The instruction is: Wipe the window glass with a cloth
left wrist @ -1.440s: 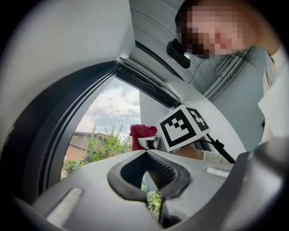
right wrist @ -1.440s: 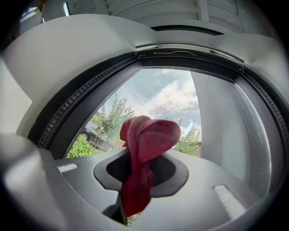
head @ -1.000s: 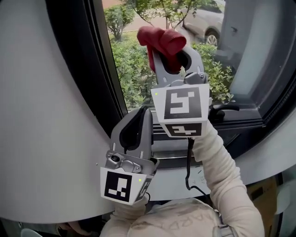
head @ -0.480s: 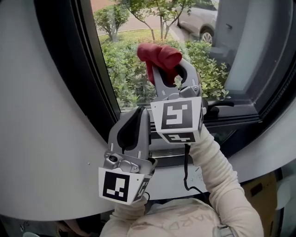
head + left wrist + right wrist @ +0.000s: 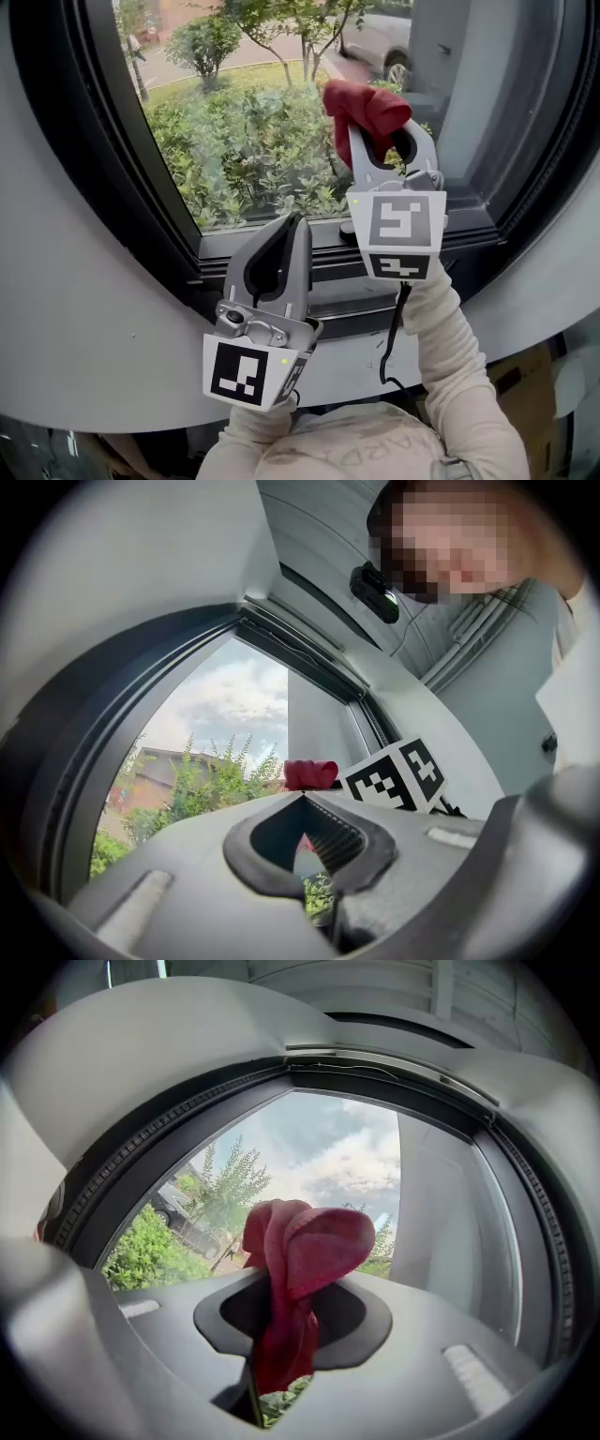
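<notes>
A bunched red cloth (image 5: pixel 367 111) sticks out of my right gripper (image 5: pixel 382 141), whose jaws are shut on it. The cloth is held up against the window glass (image 5: pixel 253 141) near the pane's right side. In the right gripper view the red cloth (image 5: pixel 292 1279) hangs between the closed jaws, with the glass (image 5: pixel 328 1166) straight ahead. My left gripper (image 5: pixel 281 246) sits lower, by the bottom of the frame, shut with nothing in it. From the left gripper view the cloth (image 5: pixel 309 772) shows beyond the shut jaws, beside the right gripper's marker cube (image 5: pixel 398 775).
A black curved window frame (image 5: pixel 141 216) rings the glass, set in a grey-white wall (image 5: pixel 84 356). A dark sill and rail (image 5: pixel 328 272) runs under the pane. A grey panel (image 5: pixel 487 84) closes the right side. Bushes and a parked car lie outside.
My right gripper with the red cloth has moved to the right along the glass. The view has swung, showing more of the pane on the left. My left gripper has hardly moved.
</notes>
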Action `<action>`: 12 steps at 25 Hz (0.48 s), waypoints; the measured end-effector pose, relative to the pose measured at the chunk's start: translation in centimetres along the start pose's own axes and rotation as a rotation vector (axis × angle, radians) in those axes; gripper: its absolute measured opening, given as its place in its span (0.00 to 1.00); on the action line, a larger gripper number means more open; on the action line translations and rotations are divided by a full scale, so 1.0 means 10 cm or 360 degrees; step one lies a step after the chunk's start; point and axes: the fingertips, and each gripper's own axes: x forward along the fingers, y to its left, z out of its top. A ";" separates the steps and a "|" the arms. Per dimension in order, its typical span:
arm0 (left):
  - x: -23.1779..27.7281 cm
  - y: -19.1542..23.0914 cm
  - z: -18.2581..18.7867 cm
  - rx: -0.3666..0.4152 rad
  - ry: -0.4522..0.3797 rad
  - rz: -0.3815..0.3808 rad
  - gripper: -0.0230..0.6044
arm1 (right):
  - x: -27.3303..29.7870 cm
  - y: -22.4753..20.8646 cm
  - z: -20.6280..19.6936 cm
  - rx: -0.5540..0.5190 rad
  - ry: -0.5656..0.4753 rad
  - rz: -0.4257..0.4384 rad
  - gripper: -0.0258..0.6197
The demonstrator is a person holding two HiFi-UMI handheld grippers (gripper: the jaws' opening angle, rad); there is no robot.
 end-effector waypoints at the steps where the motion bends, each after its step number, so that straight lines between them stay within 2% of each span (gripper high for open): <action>1: 0.05 -0.07 -0.01 -0.0003 0.0000 -0.0014 0.04 | -0.02 -0.12 -0.04 0.0002 0.0008 -0.0021 0.24; 6: 0.25 -0.32 -0.09 -0.0005 -0.0012 -0.0061 0.04 | -0.08 -0.57 -0.21 0.0004 0.0030 -0.0099 0.24; 12: 0.35 -0.38 -0.16 0.0016 0.0012 -0.0066 0.04 | -0.14 -0.56 -0.34 -0.0011 0.0024 -0.0114 0.23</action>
